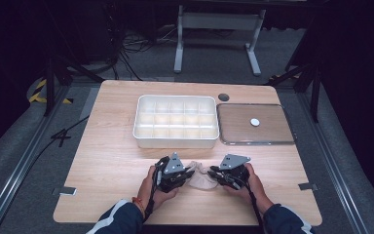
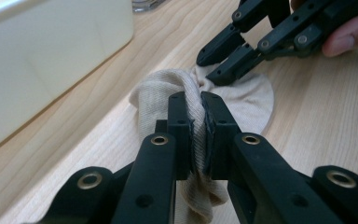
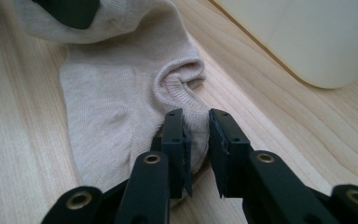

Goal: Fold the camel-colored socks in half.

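From above, my two hands work a beige sock [image 1: 198, 176] at the near edge of the table [image 1: 112, 161], below the white divided box [image 1: 176, 122] and the steel tray [image 1: 254, 124]. The left gripper [image 1: 187, 173] and right gripper [image 1: 213, 171] meet it from opposite sides, I think to stretch it flat.

Along my left gripper [image 2: 200, 100], the jaws are pinching a bunched fold of sock [image 2: 193, 130] tight, anchoring it.

Along my right gripper [image 3: 196, 116], the jaws straddle the cuff [image 3: 182, 77] edge with a gap showing, not yet pressing it.
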A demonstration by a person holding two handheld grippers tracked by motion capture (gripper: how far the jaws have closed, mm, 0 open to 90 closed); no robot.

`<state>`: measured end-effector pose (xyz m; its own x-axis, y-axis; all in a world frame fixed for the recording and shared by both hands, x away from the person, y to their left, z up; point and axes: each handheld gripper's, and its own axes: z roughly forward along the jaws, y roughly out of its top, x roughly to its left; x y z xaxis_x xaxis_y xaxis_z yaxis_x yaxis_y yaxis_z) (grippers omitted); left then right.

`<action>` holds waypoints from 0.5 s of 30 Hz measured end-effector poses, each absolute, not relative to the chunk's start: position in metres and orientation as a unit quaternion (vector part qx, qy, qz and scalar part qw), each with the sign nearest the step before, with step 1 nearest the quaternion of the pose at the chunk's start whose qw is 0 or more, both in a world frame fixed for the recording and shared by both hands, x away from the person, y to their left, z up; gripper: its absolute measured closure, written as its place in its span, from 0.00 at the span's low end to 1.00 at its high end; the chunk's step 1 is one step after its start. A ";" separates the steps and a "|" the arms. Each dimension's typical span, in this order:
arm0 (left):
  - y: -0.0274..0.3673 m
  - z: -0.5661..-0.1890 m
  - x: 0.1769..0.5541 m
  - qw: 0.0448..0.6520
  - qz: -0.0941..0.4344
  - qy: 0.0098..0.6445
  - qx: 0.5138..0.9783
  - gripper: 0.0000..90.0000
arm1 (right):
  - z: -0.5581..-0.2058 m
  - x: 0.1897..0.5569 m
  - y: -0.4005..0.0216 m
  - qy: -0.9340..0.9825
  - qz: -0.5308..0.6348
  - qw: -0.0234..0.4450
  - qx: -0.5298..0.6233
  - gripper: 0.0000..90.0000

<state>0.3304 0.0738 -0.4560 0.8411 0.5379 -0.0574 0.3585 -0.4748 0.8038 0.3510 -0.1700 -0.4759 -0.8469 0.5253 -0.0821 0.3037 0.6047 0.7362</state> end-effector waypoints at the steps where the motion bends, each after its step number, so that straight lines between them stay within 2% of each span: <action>1: 0.073 -0.456 0.331 0.438 0.104 0.259 0.855 0.93 | -0.476 0.351 -0.170 0.884 0.377 0.147 0.235 0.86; 12: 0.054 -0.461 0.335 0.435 0.099 0.252 0.859 0.92 | -0.476 0.352 -0.170 0.886 0.377 0.145 0.229 0.86; 15: 0.049 -0.465 0.335 0.428 0.099 0.254 0.862 0.92 | -0.476 0.351 -0.171 0.884 0.378 0.144 0.235 0.81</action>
